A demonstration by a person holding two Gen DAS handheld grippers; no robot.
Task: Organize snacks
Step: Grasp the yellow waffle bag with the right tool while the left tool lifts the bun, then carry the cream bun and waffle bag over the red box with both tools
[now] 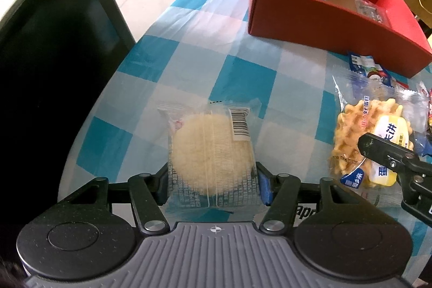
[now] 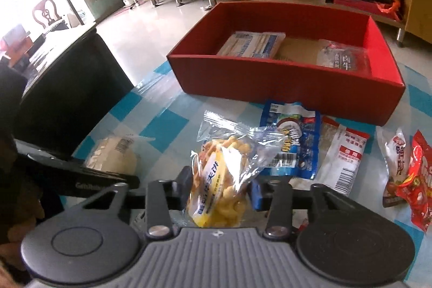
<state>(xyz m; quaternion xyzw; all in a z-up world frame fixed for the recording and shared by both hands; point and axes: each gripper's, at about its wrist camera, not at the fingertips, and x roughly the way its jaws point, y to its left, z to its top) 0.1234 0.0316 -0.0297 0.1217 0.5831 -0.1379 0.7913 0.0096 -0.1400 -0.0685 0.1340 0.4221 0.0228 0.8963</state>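
Ahead, beyond both clamped packets, the red box [image 2: 283, 77] is lying: right gripper [image 2: 220, 190] pinching the waffle packet [image 2: 216, 180], left gripper [image 1: 213, 180] squeezing the rice cake packet [image 1: 210, 150].

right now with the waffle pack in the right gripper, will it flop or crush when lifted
Probably some flop: the waffle pack has loose clear film, crinkled above the right gripper. The waffle looks brittle, so a hard squeeze could crack it. It likely weighs little for its bulk.

I count: one red box [image 2: 283, 80]; two packets inside; six snack packets on my checked tablecloth [image 2: 162, 123].
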